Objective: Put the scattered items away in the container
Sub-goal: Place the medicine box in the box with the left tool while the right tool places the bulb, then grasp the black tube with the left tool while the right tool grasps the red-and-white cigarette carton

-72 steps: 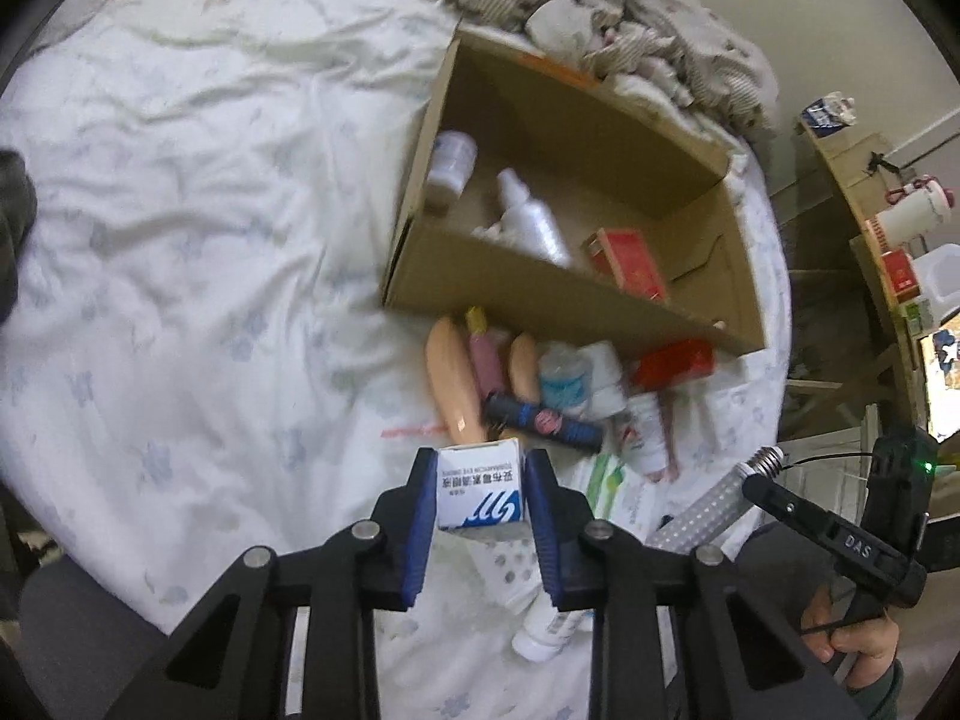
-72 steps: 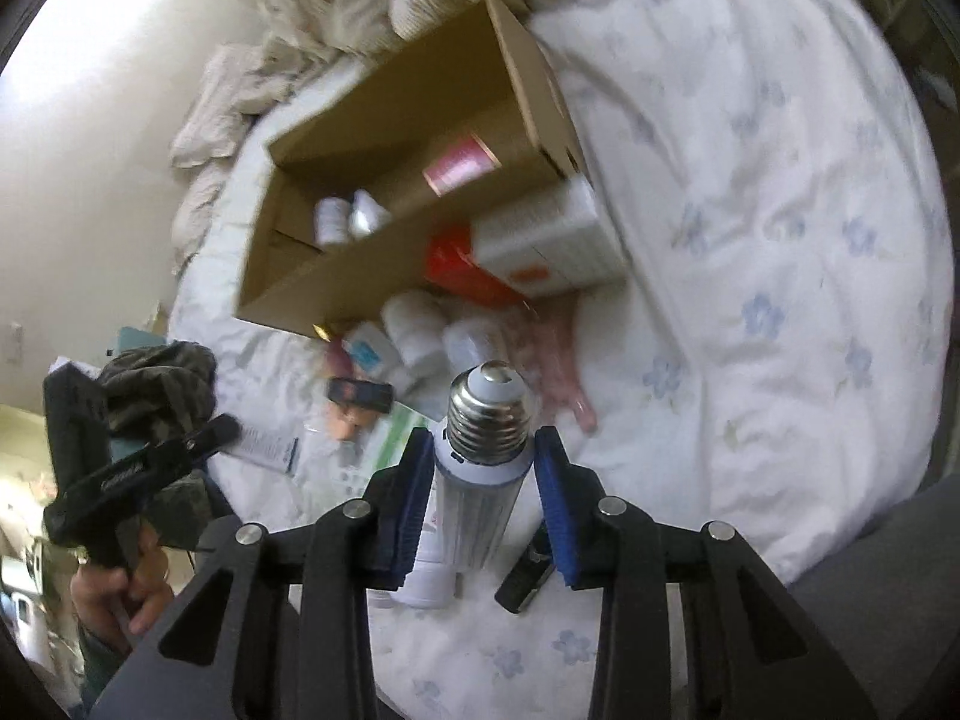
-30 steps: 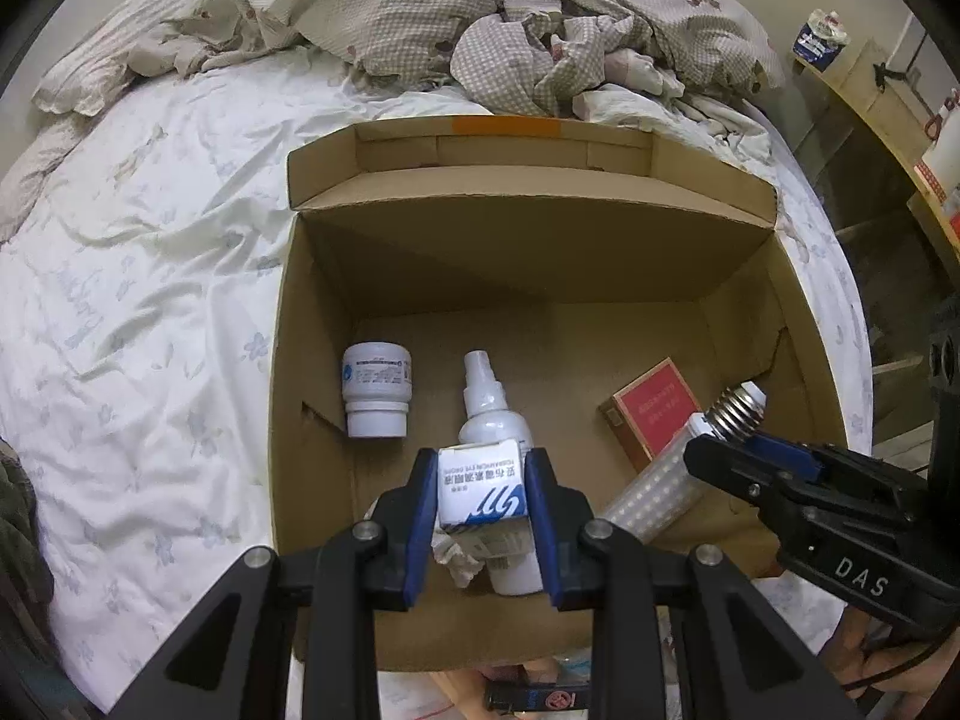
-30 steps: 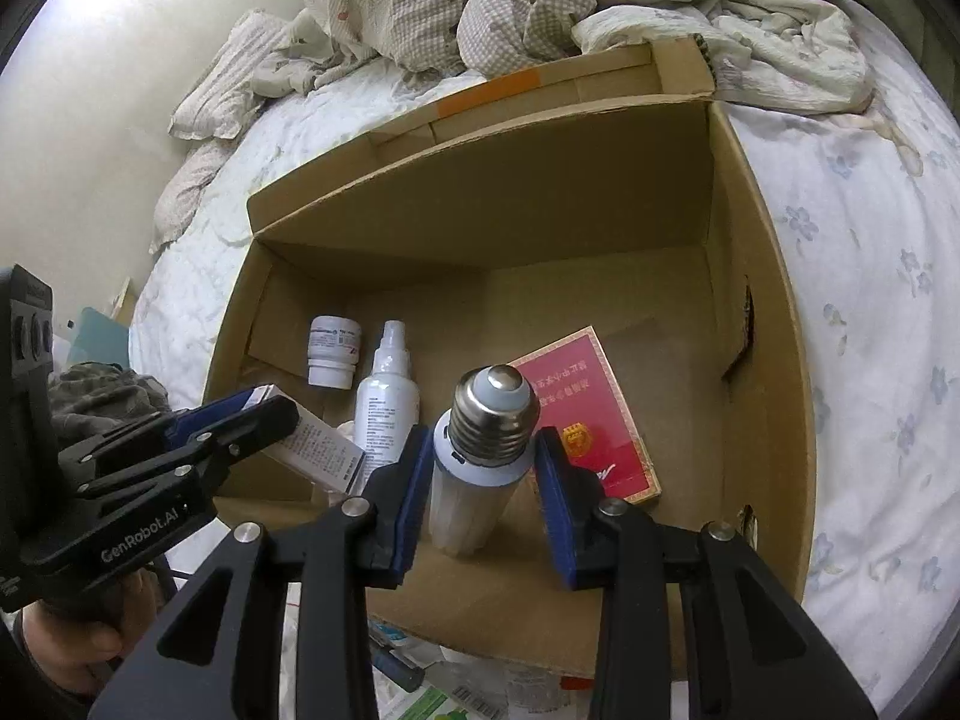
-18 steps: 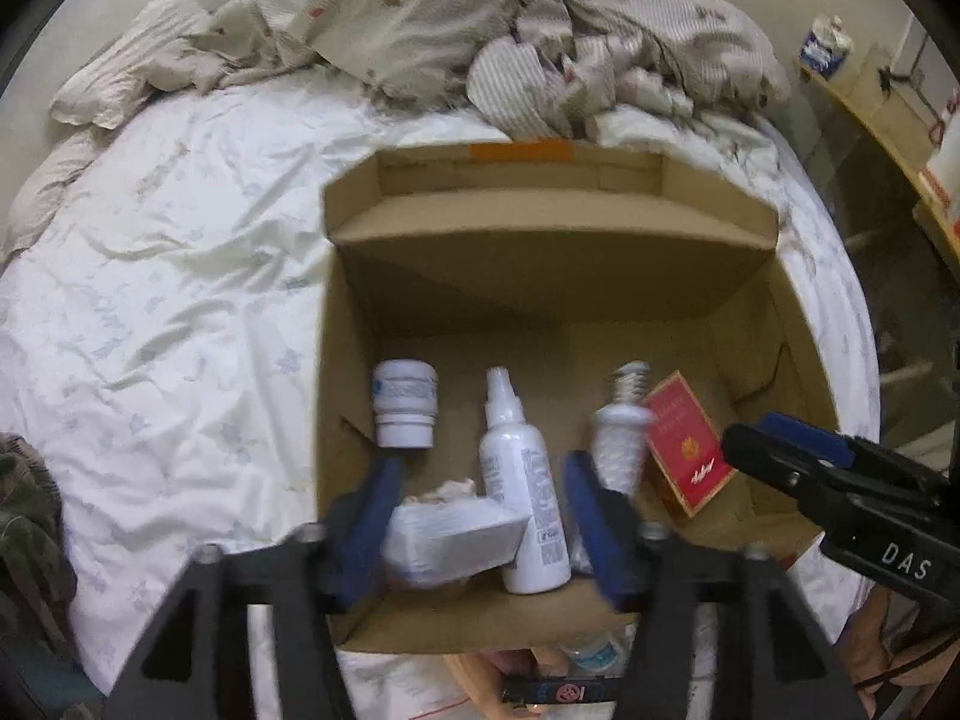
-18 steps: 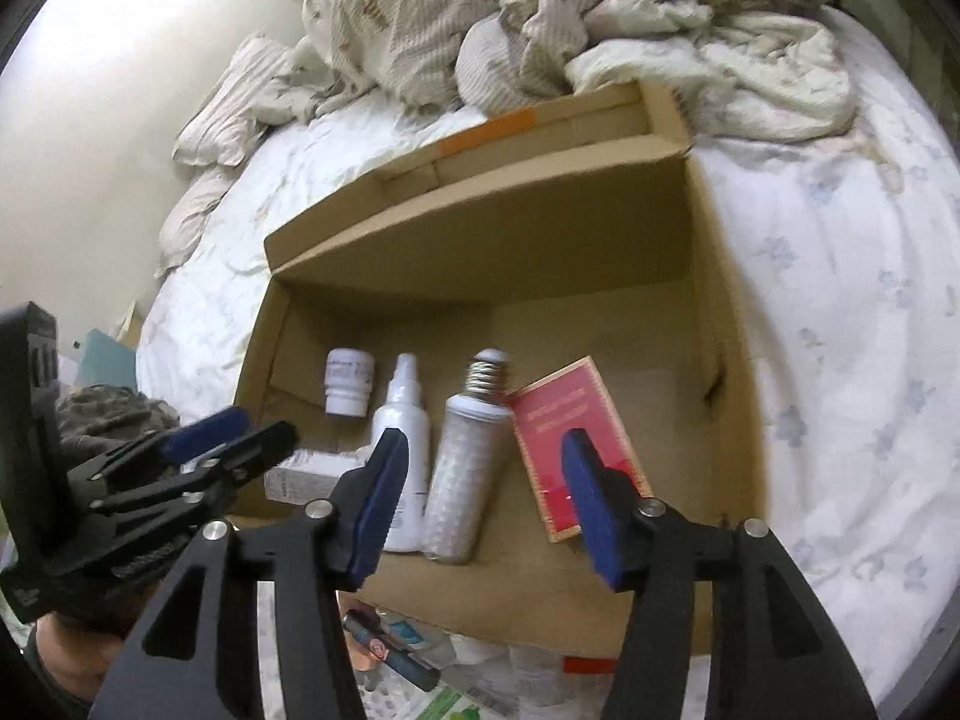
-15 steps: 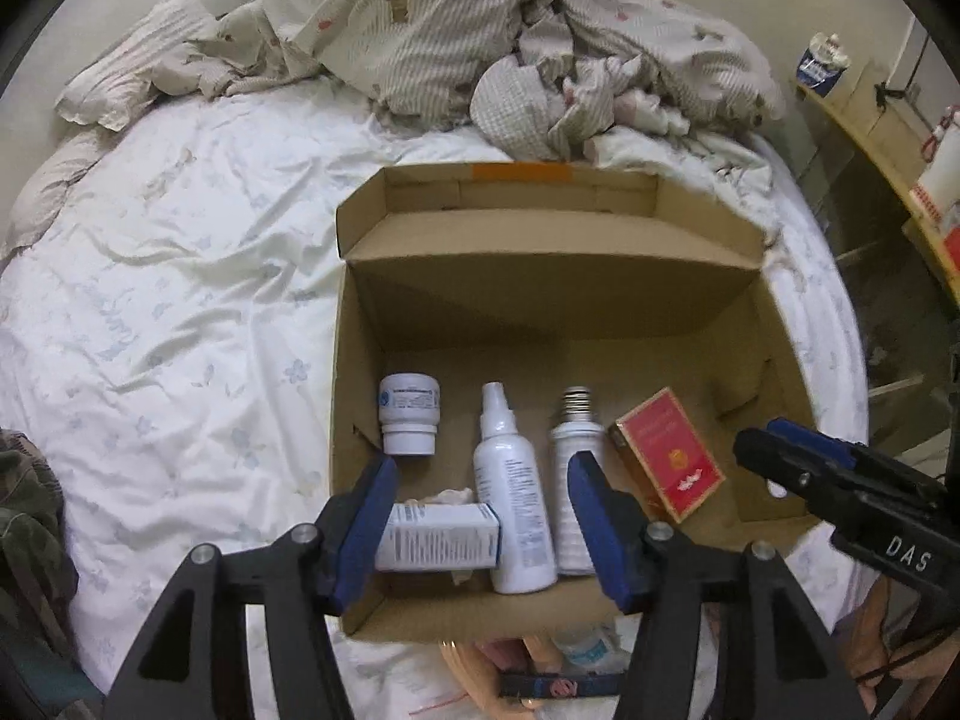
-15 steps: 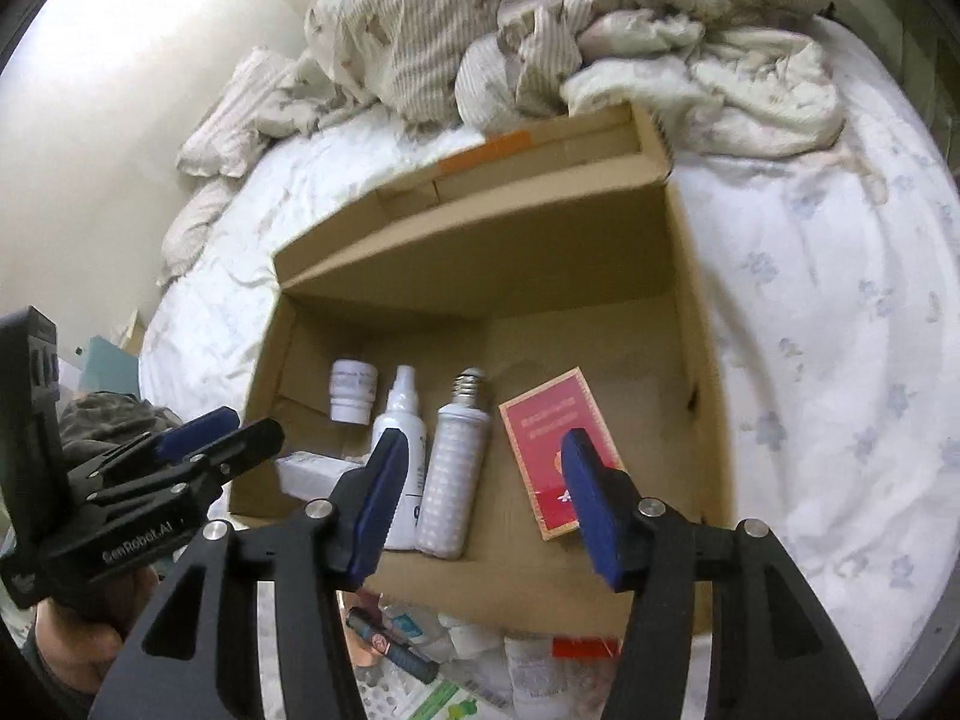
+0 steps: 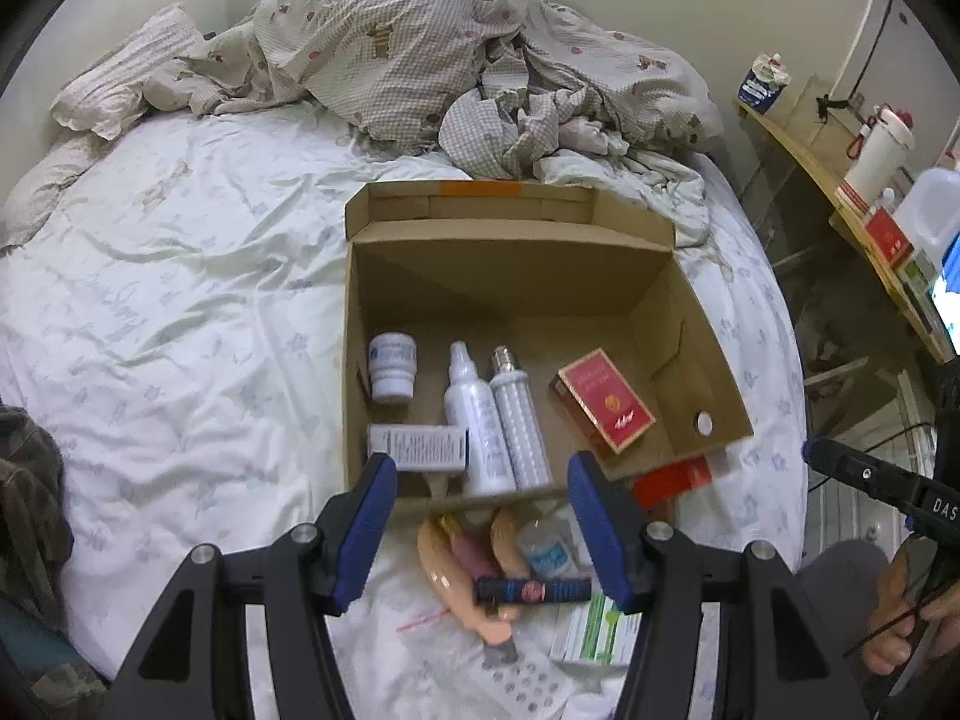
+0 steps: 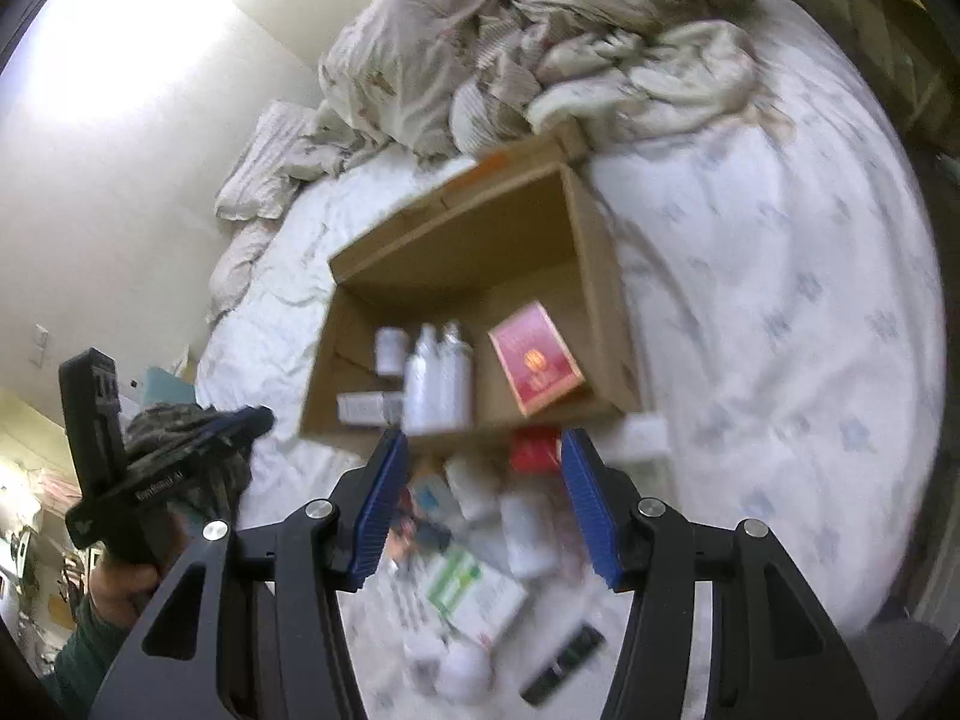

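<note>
An open cardboard box lies on the bed. Inside it are a white jar, a small white medicine box, a white spray bottle, an LED corn bulb and a red box. My left gripper is open and empty above the box's near wall. My right gripper is open and empty, hovering over loose items in front of the box: peach tubes, a dark tube, a green-white packet, small bottles.
A crumpled checked duvet and pillows lie behind the box. A wooden shelf with bottles stands at the right. A camouflage cloth lies at the bed's left edge. White flowered sheet surrounds the box.
Both grippers opened over the box, dropping the medicine box and the bulb into it, then drew back toward me. The right view is now blurred by motion.
</note>
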